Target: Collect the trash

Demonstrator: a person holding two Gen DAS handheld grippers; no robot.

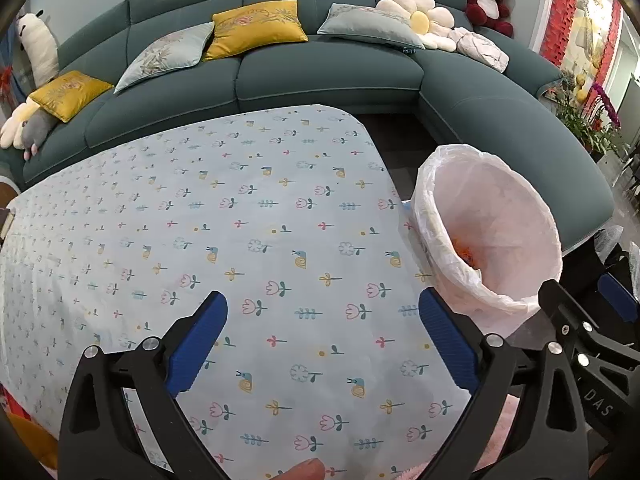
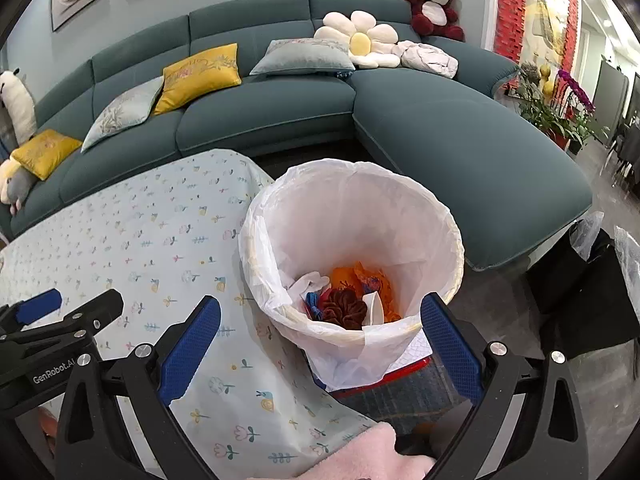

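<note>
So both my grippers are wide open right now with nothing between the blue ribbed pads. My left gripper [image 1: 323, 306] is hanging over the pale blue tablecloth printed with little tulips and snails [image 1: 248, 216], jaws spread over bare cloth, and a fingertip [image 1: 306, 471] of mine pokes in at the bottom edge of that view. My right gripper [image 2: 320, 314] is angled down at the round waste bin lined with a thin white plastic bag [image 2: 440, 216], which stands on the floor just off the right-hand corner of the table, its near rim sitting between my spread fingers in the right wrist view.

The trash is in the bottom of that bin: crumpled orange wrappers [image 2: 360, 276], a dark red frilly wad [image 2: 344, 310], some white paper scraps [image 2: 374, 306] and a bit of blue [image 2: 314, 304]. From the left camera I only catch an orange sliver over the bin's rim. The bin seems to sit on something red and white, can't tell what exactly.

My pink fuzzy sleeve [image 2: 360, 456] shows at the bottom of the right view. Past the table there's a big teal corner sofa [image 2: 260, 116] with yellow cushions [image 2: 198, 76], grey-blue ones, a white daisy-shaped pillow [image 2: 360, 40] and a red and white plush bear [image 2: 432, 4] on the backrest. Potted orchids [image 2: 568, 96] stand off to the right.
</note>
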